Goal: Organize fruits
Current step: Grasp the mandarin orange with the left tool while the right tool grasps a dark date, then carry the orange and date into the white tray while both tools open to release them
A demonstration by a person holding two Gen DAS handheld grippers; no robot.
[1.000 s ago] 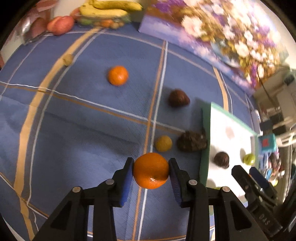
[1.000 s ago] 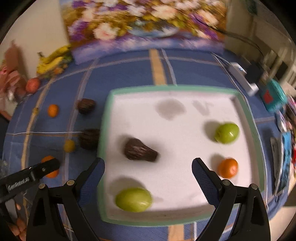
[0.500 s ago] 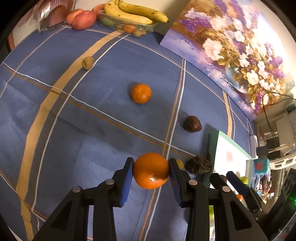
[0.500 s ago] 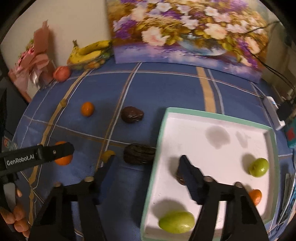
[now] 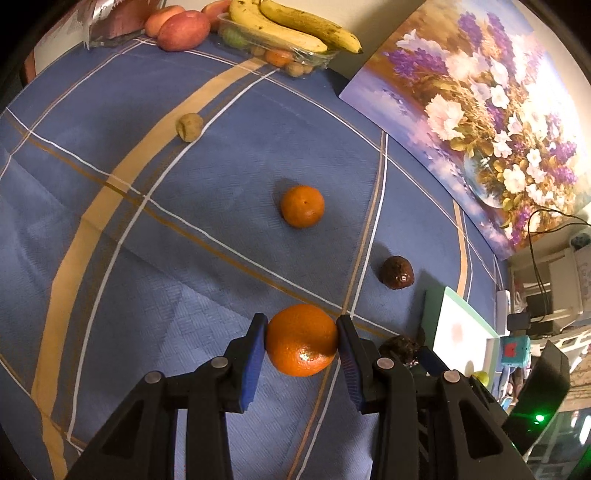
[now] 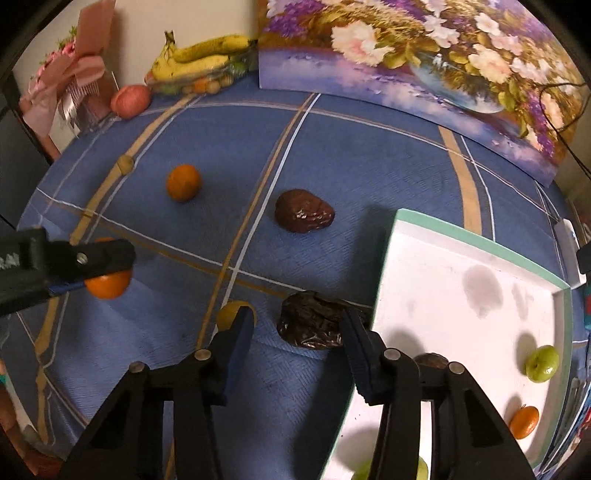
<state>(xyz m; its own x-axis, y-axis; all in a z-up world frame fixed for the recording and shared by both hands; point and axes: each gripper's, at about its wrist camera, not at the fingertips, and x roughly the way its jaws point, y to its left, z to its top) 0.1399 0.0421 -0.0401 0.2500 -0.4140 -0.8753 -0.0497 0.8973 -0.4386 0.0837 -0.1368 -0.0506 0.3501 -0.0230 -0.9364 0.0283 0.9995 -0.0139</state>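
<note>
Between the blue pads of the left gripper (image 5: pixel 301 341), a round orange tangerine (image 5: pixel 301 339) sits pinched, above the blue plaid tablecloth (image 5: pixel 184 280). Right gripper (image 6: pixel 298 330) jaws are closing around a dark wrinkled fruit (image 6: pixel 314 325) lying between them, just left of the white green-rimmed tray (image 6: pixel 476 236).

A home: checked blue tablecloth (image 5: pixel 155 288); flower painting (image 5: pixel 491 110) against the wall; bananas (image 5: pixel 295 26); gift bouquet (image 6: pixel 70 85)
</note>
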